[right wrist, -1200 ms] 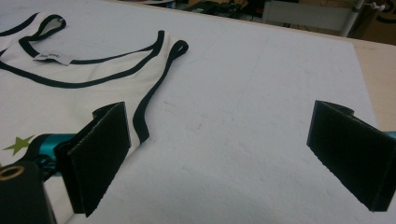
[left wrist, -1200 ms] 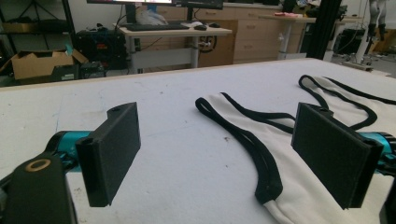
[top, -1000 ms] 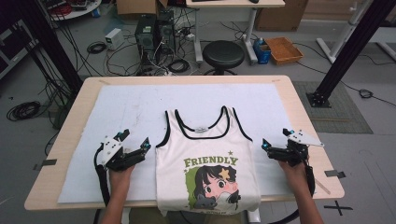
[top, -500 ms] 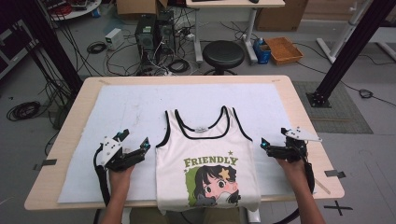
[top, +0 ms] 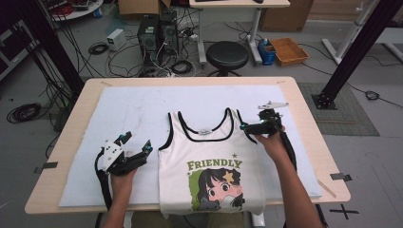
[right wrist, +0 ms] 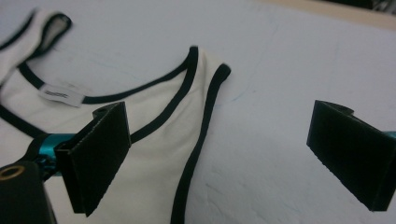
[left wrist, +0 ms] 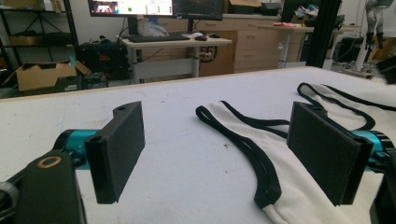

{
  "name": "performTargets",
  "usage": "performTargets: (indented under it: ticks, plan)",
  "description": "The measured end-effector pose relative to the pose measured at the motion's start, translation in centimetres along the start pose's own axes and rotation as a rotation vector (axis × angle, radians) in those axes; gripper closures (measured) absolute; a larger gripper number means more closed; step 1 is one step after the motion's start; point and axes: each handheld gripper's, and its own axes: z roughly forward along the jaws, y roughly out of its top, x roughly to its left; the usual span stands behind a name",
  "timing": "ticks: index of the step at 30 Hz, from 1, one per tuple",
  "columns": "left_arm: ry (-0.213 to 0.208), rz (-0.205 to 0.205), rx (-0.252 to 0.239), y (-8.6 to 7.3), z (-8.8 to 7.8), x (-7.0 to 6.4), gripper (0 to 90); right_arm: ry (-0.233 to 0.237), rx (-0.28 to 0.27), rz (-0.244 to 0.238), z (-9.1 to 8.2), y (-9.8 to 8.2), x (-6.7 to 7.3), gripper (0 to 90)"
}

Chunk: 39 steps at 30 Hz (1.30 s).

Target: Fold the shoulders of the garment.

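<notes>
Tank top point(top: 209, 161) laid flat on the white mat point(top: 142, 109), hem at the near edge.

The right gripper point(top: 252, 126) is held wide open over the right shoulder strap point(right wrist: 205, 93); the left gripper point(top: 138, 145) is held open just beside the left armhole.

White tank top point(top: 211, 161) with black trim and "FRIENDLY" cartoon print, lying flat, lower centre of frame, hem overhanging near edge.

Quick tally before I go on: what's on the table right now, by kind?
Tank top: 1
White mat: 1
Grippers, both open: 2, left gripper, right gripper
Total: 4
</notes>
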Motion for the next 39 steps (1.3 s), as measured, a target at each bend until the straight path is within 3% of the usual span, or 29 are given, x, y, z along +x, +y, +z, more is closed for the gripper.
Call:
performTargets:
  ticks: [2,4,6,7,12,15,16,18,19,21,22,24,26,30,31,32,34,35,36,39]
  plan:
    - [-0.001,0.006,0.002,0.0,0.0,0.0,19.2,-0.005,0.054,0.002,1.9,0.5,0.5,6.5]
    - [0.001,0.005,0.001,0.0,0.0,0.0,19.1,-0.024,0.1,-0.025,3.6,0.9,1.0,19.1]
    - [0.003,0.001,-0.002,0.0,0.0,0.0,18.9,-0.026,0.121,-0.037,4.4,1.1,1.3,22.8]
    - [0.002,-0.001,-0.003,0.0,0.0,0.0,18.9,-0.031,0.179,-0.044,5.9,1.4,1.8,21.8]
    - [0.001,-0.002,-0.002,0.0,-0.1,0.1,18.9,-0.005,0.189,-0.049,7.0,2.3,2.3,29.3]
    - [0.003,0.0,-0.003,0.0,0.0,0.0,18.9,0.006,0.212,-0.044,7.2,2.9,2.2,47.4]
    - [0.003,0.0,-0.002,0.0,0.0,0.0,18.9,0.006,0.212,-0.044,7.2,2.9,2.2,47.4]
    - [0.003,-0.001,-0.003,0.0,0.0,0.0,18.9,0.011,0.216,-0.046,7.1,3.1,2.0,62.9]
    - [0.004,0.0,-0.002,0.0,0.0,0.0,18.9,0.01,0.216,-0.042,6.9,3.1,1.9,78.6]
    - [0.005,-0.001,-0.002,0.0,0.0,0.0,18.9,0.018,0.214,-0.031,6.9,3.1,1.9,80.8]
    - [0.006,-0.001,-0.002,0.0,0.0,0.0,18.9,0.063,0.201,-0.007,6.8,3.0,1.8,84.6]
    - [0.005,-0.002,-0.002,0.0,0.0,0.0,18.9,0.091,0.18,0.006,6.5,3.1,1.7,85.0]
    - [0.003,-0.003,0.0,0.0,0.0,0.0,18.9,0.119,0.115,0.02,5.6,3.0,1.6,85.1]
    - [0.005,-0.007,-0.001,0.0,0.0,0.0,18.9,0.203,-0.019,-0.011,3.1,2.3,1.2,85.0]
    - [0.005,-0.007,-0.001,0.0,0.0,0.0,18.9,0.203,-0.019,-0.011,3.1,2.3,1.2,85.0]
    - [0.005,-0.007,-0.002,0.0,0.0,0.1,18.9,0.24,-0.071,-0.071,1.6,1.4,1.5,85.0]
    - [0.006,-0.009,0.0,0.0,0.0,0.1,18.9,0.265,-0.103,-0.132,0.4,0.6,1.8,84.9]
    - [0.006,-0.009,0.0,0.0,0.0,0.1,18.9,0.265,-0.103,-0.132,0.4,0.6,1.8,84.9]
    - [0.008,-0.013,-0.002,0.0,0.0,0.1,18.9,0.276,-0.138,-0.178,-0.8,-0.4,2.3,84.9]
    - [0.005,-0.012,0.004,0.0,0.0,0.1,18.9,0.285,-0.161,-0.218,-1.7,-1.3,2.5,84.9]
